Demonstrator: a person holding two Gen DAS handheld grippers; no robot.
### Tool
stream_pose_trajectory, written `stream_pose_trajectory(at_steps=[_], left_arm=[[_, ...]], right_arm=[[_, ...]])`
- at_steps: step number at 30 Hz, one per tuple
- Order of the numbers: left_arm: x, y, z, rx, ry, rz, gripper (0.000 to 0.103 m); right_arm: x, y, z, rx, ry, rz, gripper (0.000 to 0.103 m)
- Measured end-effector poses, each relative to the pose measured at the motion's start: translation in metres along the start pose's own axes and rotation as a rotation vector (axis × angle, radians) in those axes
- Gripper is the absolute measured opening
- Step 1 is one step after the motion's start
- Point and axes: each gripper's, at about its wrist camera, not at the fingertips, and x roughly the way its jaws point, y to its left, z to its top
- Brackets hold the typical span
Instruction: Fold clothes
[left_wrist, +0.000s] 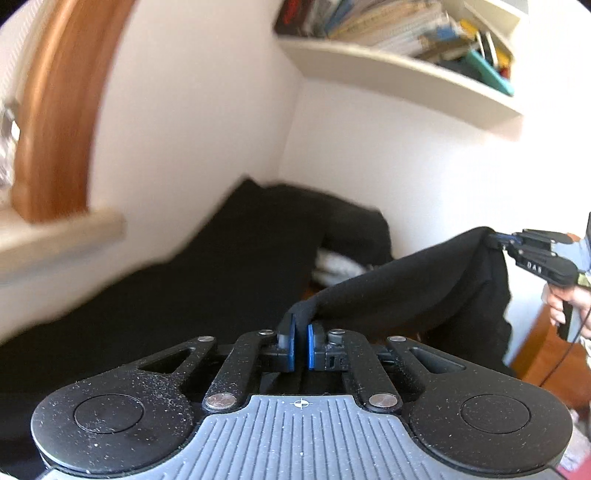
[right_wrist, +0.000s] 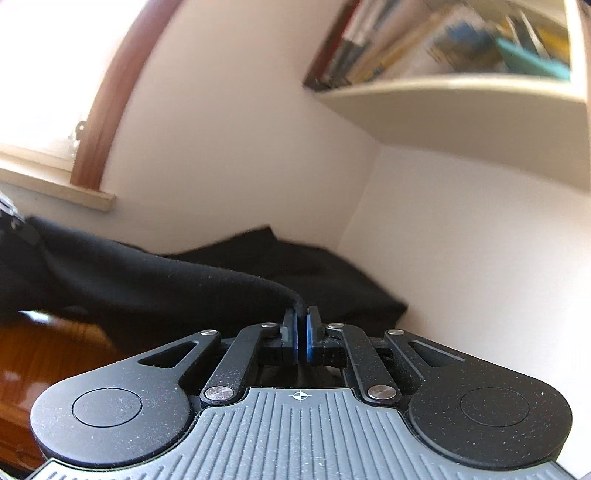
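Left hand-held gripper (left_wrist: 301, 341): blue-padded fingers nearly together, a bunched edge of the black fabric garment (left_wrist: 406, 291) pinched between them. From there the cloth runs up and to the right, slack in the middle, to the right hand-held gripper (left_wrist: 498, 239), seen in the left wrist view at the far right edge gripping the garment's other end; a fold of fabric hangs down below that grip. A person's hand (left_wrist: 565, 304) wraps that gripper's handle.

Right wrist view: right hand-held gripper (right_wrist: 301, 332) closed down tight on a rolled black hem, the garment (right_wrist: 147, 280) trailing off left, lifted clear of the glossy brown wooden table (right_wrist: 48, 354) at near left.

Behind, in the room's corner: a dark black cloth mass (left_wrist: 221, 266) against the white wall (left_wrist: 406, 166). A pale wall shelf (left_wrist: 406, 74) of books sits high right. Wooden window frame (left_wrist: 55, 110) far left, blurred.
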Motion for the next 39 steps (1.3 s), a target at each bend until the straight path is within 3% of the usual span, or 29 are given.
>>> stream_pose_trajectory(at_steps=[2,4,6,10,13,20,27,32,33,35,38,39], left_arm=[[-0.007,0.012,0.004,-0.023,-0.046,0.050,0.007],[-0.008,0.025,0.002,-0.032,-0.058,0.129,0.011],[0.000,0.045,-0.011,-0.078,-0.006,0.174,0.011],[0.021,0.081,-0.037,-0.198,0.120,0.186,0.010],[0.024,0.074,-0.040,-0.157,0.129,0.204,0.019],[0.030,0.065,-0.043,-0.116,0.149,0.223,0.019],[0.028,0.068,-0.045,-0.114,0.145,0.229,0.019],[0.028,0.067,-0.044,-0.115,0.141,0.229,0.019],[0.026,0.066,-0.044,-0.112,0.128,0.226,0.019],[0.022,0.065,-0.043,-0.106,0.101,0.222,0.019],[0.017,0.063,-0.042,-0.097,0.060,0.215,0.019],[0.015,0.062,-0.042,-0.093,0.043,0.211,0.021]], right_arm=[[0.019,0.007,0.016,-0.016,-0.037,-0.005,0.006],[0.044,0.016,0.031,0.022,-0.074,0.008,0.015],[0.067,0.027,0.030,0.037,-0.032,0.051,0.044],[0.106,0.048,0.017,0.048,0.098,0.145,0.043],[0.101,0.043,-0.007,0.069,0.142,0.148,0.044],[0.072,0.012,-0.061,0.198,0.265,0.157,0.056],[0.068,0.013,-0.099,0.342,0.344,0.219,0.057],[0.091,0.026,-0.096,0.340,0.376,0.244,0.054],[0.096,0.029,-0.095,0.338,0.382,0.249,0.037],[0.103,0.033,-0.090,0.306,0.382,0.228,0.013],[0.095,0.030,-0.065,0.151,0.313,0.071,0.011],[0.090,0.021,-0.053,0.152,0.275,0.027,0.011]])
